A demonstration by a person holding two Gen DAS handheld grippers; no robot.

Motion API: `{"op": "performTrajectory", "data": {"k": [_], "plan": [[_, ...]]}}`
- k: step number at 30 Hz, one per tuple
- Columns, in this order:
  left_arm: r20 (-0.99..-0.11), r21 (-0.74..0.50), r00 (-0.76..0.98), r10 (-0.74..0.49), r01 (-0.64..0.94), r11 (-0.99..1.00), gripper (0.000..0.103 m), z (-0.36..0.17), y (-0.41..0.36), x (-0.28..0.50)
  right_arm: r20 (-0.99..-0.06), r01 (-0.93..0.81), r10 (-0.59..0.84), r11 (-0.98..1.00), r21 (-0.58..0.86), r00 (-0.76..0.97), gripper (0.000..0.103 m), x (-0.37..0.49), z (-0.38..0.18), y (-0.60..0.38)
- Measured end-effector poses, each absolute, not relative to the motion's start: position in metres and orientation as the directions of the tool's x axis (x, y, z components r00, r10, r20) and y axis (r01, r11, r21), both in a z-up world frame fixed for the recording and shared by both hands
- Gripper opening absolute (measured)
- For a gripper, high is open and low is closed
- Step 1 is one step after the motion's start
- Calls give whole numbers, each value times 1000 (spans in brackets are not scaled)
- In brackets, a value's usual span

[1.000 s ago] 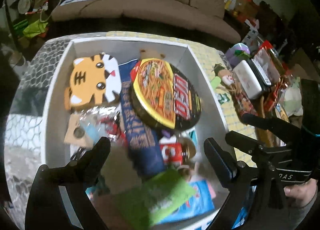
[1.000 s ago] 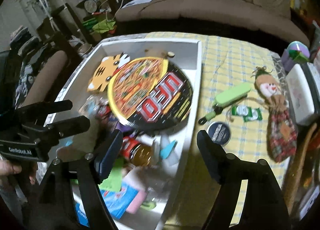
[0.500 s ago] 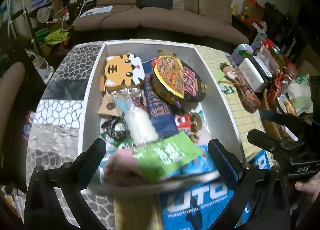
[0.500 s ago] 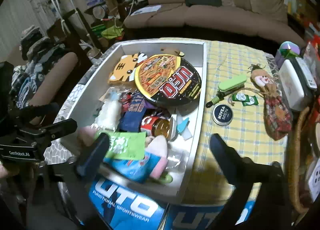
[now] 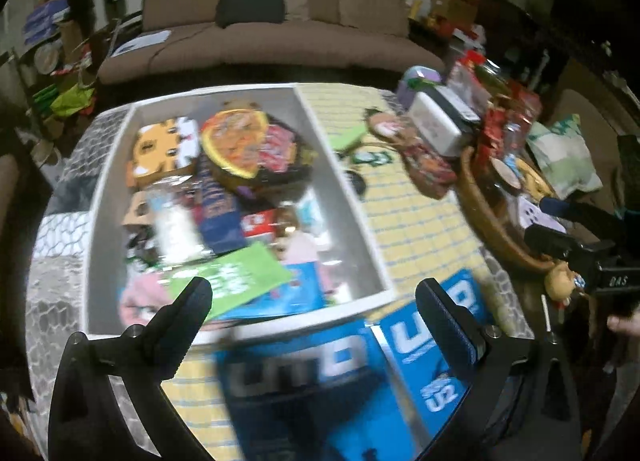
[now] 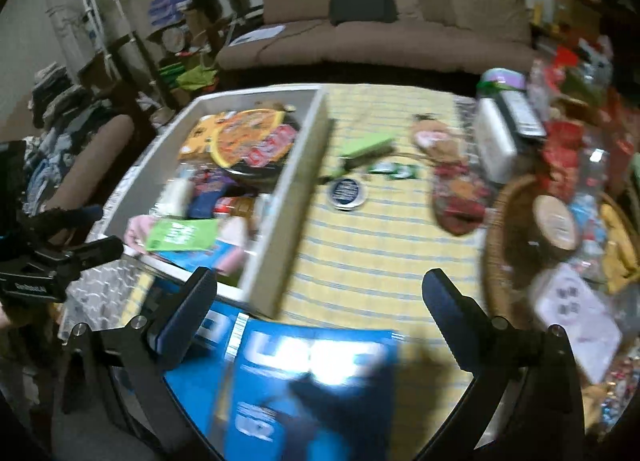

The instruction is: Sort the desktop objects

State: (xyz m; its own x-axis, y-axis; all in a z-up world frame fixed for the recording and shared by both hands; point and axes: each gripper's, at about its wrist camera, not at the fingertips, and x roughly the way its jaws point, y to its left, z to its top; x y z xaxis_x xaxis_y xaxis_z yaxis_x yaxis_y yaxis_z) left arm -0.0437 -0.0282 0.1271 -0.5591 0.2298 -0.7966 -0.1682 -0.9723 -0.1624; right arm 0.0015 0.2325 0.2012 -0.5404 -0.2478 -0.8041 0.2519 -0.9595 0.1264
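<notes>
A white box [image 5: 344, 197] on the table holds several items: a noodle bowl [image 5: 248, 149], a tiger pad [image 5: 164, 149], a green packet [image 5: 236, 277]. The box also shows in the right wrist view [image 6: 304, 189]. My left gripper [image 5: 312, 301] is open and empty, above the box's near edge. My right gripper [image 6: 320, 293] is open and empty, above the yellow checked cloth [image 6: 384, 245]. On the cloth lie a round Nivea tin [image 6: 346, 191], a green brush [image 6: 366, 149], a small green packet [image 6: 394, 171] and a doll [image 6: 452, 177].
Blue UTO boxes [image 5: 360, 373] lie at the table's near edge. A wicker basket [image 6: 516, 229] of snacks stands at the right, with a white case [image 6: 494, 141] behind it. A brown sofa [image 6: 380, 21] is beyond the table.
Both grippers have pulled back and up from the box, which now looks smaller and farther. The view has swung right, showing more of the cloth and basket.
</notes>
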Motion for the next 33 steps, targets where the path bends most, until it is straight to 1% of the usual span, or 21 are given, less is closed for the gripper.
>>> {"op": "performTrajectory", "data": {"k": [5, 9, 12, 15, 16, 19, 24, 26, 31, 33], "plan": [[-803, -189, -528, 276, -213, -959, 103, 126, 21, -55, -800, 207, -224, -970, 127, -557, 103, 7, 207, 287], [-817, -202, -498, 291, -225, -953, 103, 120, 54, -72, -796, 212, -254, -964, 161, -549, 103, 3, 206, 315], [-825, -260, -451, 341, -232, -937, 103, 110, 85, -96, -800, 202, -242, -967, 154, -549, 103, -4, 200, 334], [-832, -308, -413, 371, -213, -927, 103, 95, 108, -121, -796, 198, -250, -966, 166, -551, 103, -7, 192, 348], [-828, -346, -397, 396, -194, -918, 103, 87, 117, -134, -793, 198, -255, -965, 173, -553, 103, -8, 190, 352], [-840, -374, -368, 399, -141, -917, 102, 62, 137, -168, -783, 207, -272, -960, 186, -559, 103, -8, 182, 364], [-860, -374, -344, 377, -79, -924, 92, 23, 165, -223, -785, 242, -284, -954, 175, -551, 103, -10, 167, 371], [-862, -384, -334, 381, -59, -921, 90, 10, 171, -238, -787, 254, -280, -954, 161, -550, 103, -11, 161, 373], [-864, -422, -304, 401, 2, -907, 89, -25, 188, -274, -790, 274, -298, -946, 171, -536, 103, -16, 145, 379], [-882, -382, -301, 364, 3, -924, 84, -35, 198, -282, -790, 279, -310, -943, 183, -529, 103, -19, 138, 381]]}}
